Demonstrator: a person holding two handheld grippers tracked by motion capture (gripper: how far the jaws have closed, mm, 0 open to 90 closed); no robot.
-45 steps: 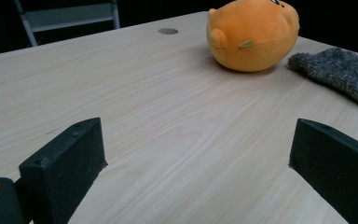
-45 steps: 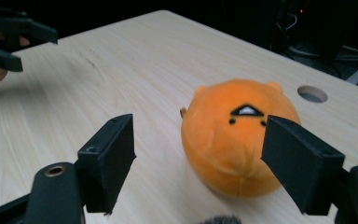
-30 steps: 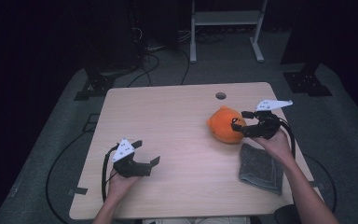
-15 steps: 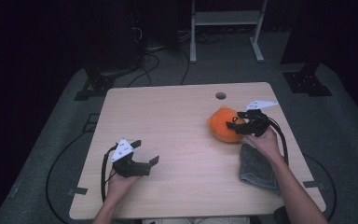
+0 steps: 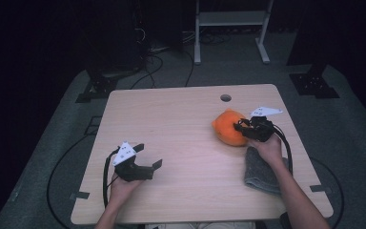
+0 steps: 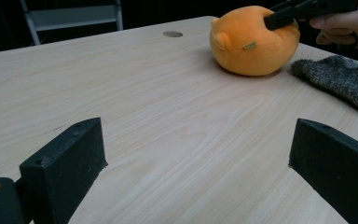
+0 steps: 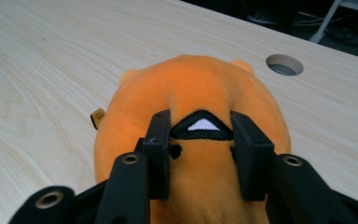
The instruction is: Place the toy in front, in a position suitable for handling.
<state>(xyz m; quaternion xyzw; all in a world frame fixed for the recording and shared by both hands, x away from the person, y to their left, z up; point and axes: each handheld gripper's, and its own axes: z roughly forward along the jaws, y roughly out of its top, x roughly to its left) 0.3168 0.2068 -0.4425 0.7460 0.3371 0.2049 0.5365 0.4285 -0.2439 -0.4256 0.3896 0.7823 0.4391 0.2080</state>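
right gripper pinches round, fuzzy orange plush on woodgrain table.

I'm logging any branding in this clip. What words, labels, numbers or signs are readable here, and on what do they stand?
No text can be read.
Small tan tag on the side of the orange plush toy: any print on it is too small to read.
Grey plate on the left gripper: dark marks, too blurred to read.
Grey towel and table: no lettering seen.
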